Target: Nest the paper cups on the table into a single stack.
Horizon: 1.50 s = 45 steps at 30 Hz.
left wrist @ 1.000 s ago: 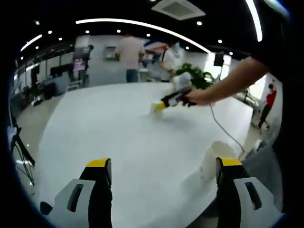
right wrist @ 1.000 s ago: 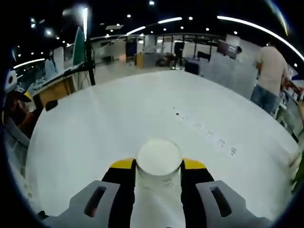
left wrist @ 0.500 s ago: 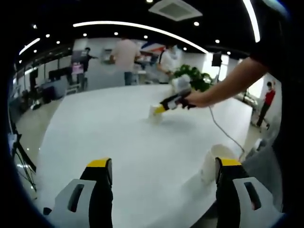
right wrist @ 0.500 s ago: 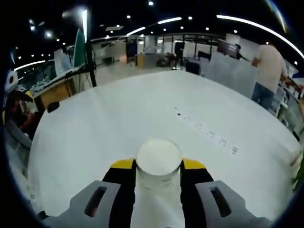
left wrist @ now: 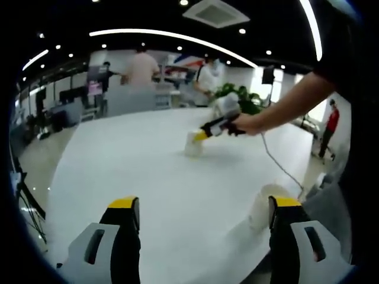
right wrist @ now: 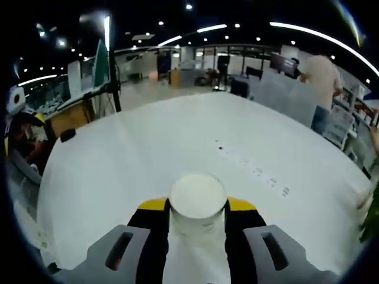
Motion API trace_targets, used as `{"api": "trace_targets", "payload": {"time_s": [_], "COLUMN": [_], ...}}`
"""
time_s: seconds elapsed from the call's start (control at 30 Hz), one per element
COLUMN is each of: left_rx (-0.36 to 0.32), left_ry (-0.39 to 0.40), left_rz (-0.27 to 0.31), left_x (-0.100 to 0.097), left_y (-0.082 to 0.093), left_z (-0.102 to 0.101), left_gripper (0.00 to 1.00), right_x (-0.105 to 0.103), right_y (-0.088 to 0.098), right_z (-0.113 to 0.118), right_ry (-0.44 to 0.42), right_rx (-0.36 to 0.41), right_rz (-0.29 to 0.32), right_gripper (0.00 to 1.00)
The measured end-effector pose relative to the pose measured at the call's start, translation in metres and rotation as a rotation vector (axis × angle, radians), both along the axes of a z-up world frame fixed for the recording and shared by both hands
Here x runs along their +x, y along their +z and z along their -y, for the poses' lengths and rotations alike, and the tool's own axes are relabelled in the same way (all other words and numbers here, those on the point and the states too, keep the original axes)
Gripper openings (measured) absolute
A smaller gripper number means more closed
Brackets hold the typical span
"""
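Right tool (right wrist: 198,220) clamps a paper cup (right wrist: 198,204) by its sides at 6 o'clock, ready to carry toward the second cup (left wrist: 263,204) beside the wide-open left tool (left wrist: 204,216) on the white surface (left wrist: 148,171).

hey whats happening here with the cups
A person is working with two handheld grippers at a white table to stack paper cups. The right gripper is closed on one cup, out toward the middle of the table. The left gripper is open and holds nothing, with a second cup standing just beside its right jaw near the table's edge. The two cups are apart, so nothing is nested yet.
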<state>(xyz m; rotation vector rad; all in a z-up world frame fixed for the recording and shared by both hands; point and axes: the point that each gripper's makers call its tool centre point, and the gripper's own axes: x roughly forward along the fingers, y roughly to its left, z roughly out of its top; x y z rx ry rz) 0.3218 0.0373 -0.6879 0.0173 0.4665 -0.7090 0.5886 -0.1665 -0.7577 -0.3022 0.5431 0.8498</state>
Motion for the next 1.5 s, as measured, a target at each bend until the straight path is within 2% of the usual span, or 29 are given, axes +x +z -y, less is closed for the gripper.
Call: {"api": "trace_targets", "payload": {"time_s": [0.37,0.83,1.23,1.5], "left_rx": [-0.008,-0.032,-0.047,-0.052], "left_ry": [-0.022,-0.049,-0.072,-0.075], "left_rz": [0.018,0.049,0.071,0.070], "left_x": [0.001,0.001,-0.004,-0.010], "left_y": [0.008,0.015,0.019,0.018], "left_z": [0.008,0.018,0.024,0.021], "left_gripper": [0.90,0.90,0.90,0.90], "right_x": [-0.011,-0.048,-0.084,-0.108], "right_y": [0.010,0.027,0.040,0.055], "right_z": [0.017,0.037,0.038,0.030], "right_ry": [-0.013,-0.017,-0.010,0.021], "right_rx": [0.006,0.006,0.021,0.048], "right_rz": [0.015,0.042,0.058,0.057], "right_gripper": [0.33,0.33,0.33,0.33]}}
